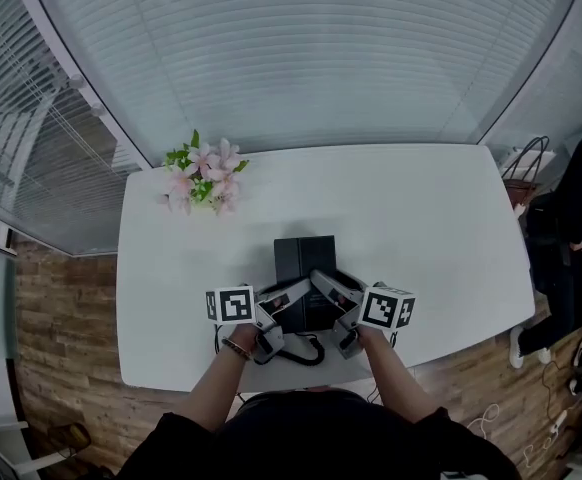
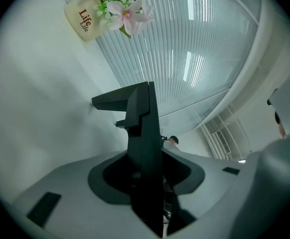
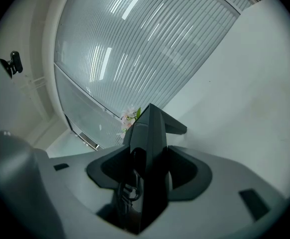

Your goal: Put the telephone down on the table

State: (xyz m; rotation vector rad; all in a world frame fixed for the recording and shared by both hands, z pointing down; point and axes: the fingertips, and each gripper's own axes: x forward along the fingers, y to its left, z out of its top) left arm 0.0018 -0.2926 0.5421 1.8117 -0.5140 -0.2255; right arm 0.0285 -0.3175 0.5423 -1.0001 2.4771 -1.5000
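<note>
Flowers (image 2: 122,9) are kept in a pot (image 2: 82,18), and the telephone (image 1: 304,263) is clamped at its sides by the left hand-held gripper (image 1: 291,296) and right hand-held gripper (image 1: 323,285).

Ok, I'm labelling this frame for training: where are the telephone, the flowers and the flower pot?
telephone (image 1: 304,258), head view, top of its black body.
flowers (image 1: 203,176), head view, middle of the pink bunch.
flower pot (image 2: 85,20), left gripper view, its printed side.
</note>
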